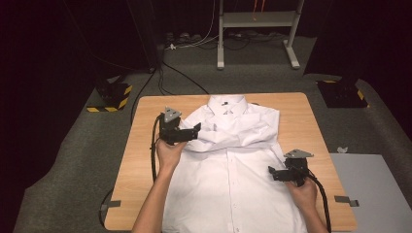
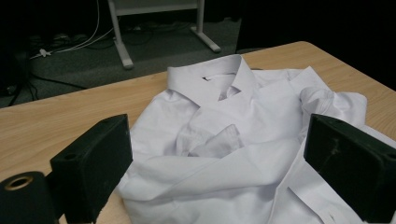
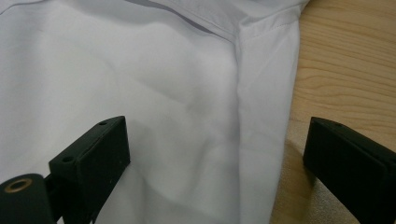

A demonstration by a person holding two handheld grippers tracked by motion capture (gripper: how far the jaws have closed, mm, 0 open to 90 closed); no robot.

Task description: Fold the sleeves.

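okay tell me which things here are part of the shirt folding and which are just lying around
In the job:
white button-up cotton shirt, sleeves folded across its chest
left gripper, open
right gripper, open
light wooden table

Lying about:
white metal stand
cables on the grey floor
black boxes with yellow-striped edges

Left gripper (image 1: 194,131) held over left half of worktop (image 1: 141,145), jaws wide apart, pointing toward right edge. Left forearm in from near edge, angled inward. Right gripper (image 1: 272,174) near right edge, closer to near edge, jaws wide apart, pointing toward left edge. Right hand (image 1: 302,191) wrapped round grip, cable trailing back.
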